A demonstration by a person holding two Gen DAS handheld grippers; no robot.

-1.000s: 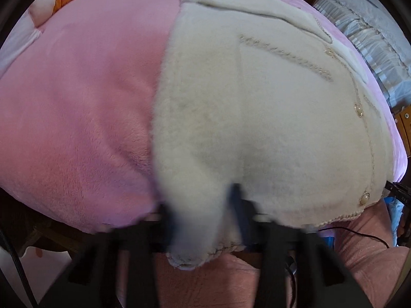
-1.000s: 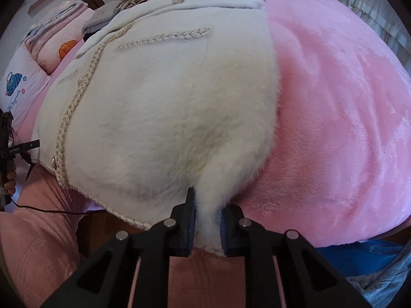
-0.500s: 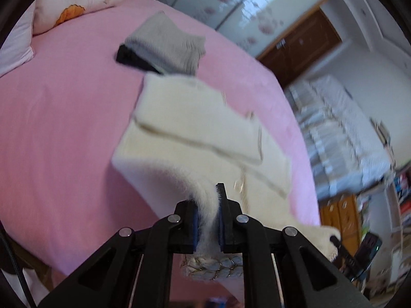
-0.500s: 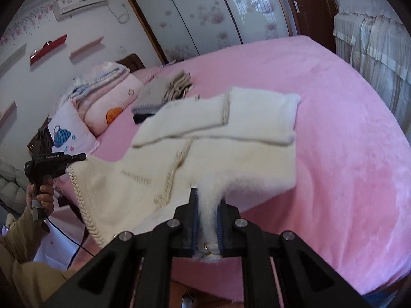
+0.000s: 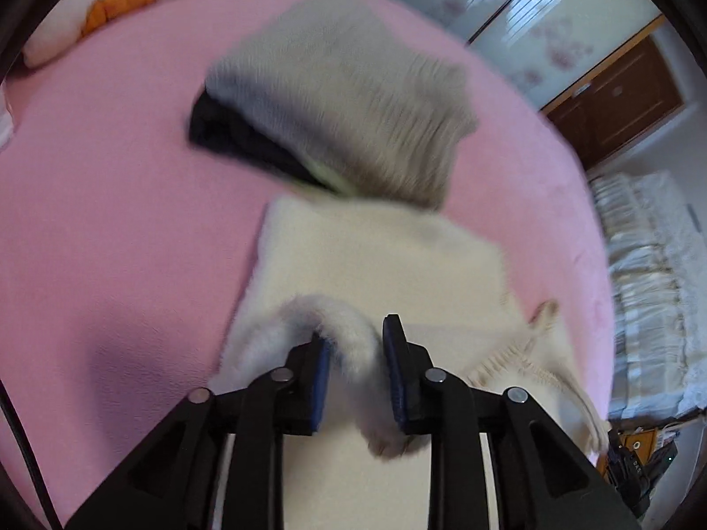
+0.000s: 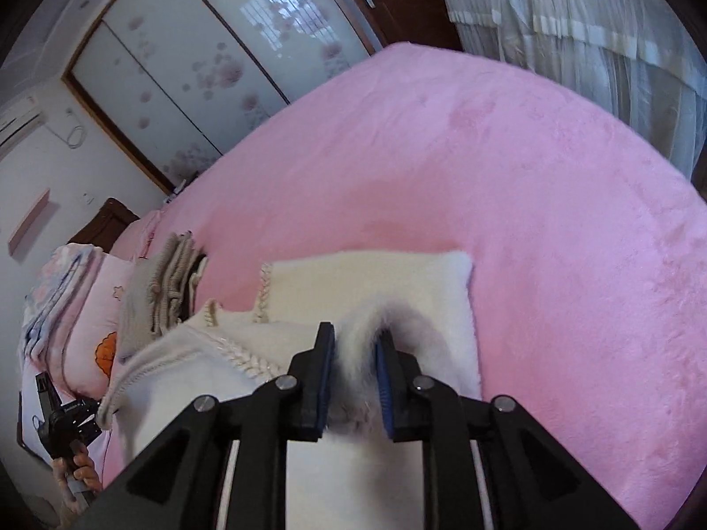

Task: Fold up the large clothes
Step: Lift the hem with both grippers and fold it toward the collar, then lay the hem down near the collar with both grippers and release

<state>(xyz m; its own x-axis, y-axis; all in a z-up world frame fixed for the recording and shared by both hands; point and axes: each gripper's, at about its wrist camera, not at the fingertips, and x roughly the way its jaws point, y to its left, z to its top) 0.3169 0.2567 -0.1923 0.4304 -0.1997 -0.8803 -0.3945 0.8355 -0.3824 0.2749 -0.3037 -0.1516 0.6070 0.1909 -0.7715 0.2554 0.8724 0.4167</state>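
Observation:
A cream fluffy cardigan (image 5: 380, 260) lies on the pink bed (image 5: 110, 229), its lower half folded up over the top part. My left gripper (image 5: 355, 331) has its jaws parted wider than the cardigan's hem, which still hangs loosely between them. In the right wrist view the cardigan (image 6: 366, 282) shows a braided trim (image 6: 241, 353). My right gripper (image 6: 355, 338) stands the same way, jaws apart with a tuft of the cream hem between the blue pads (image 6: 324, 380).
A folded grey knit (image 5: 349, 88) on a dark garment (image 5: 234, 137) lies just beyond the cardigan; the stack also shows in the right wrist view (image 6: 163, 291). Pillows (image 6: 84, 309) sit at the bed head. Wardrobe doors (image 6: 199, 53) and curtains (image 6: 596, 31) stand behind.
Both grippers carried the cardigan's lower hem up and forward over its top part, folding it in half. Their jaws have now parted, loosening the hold on the hem.

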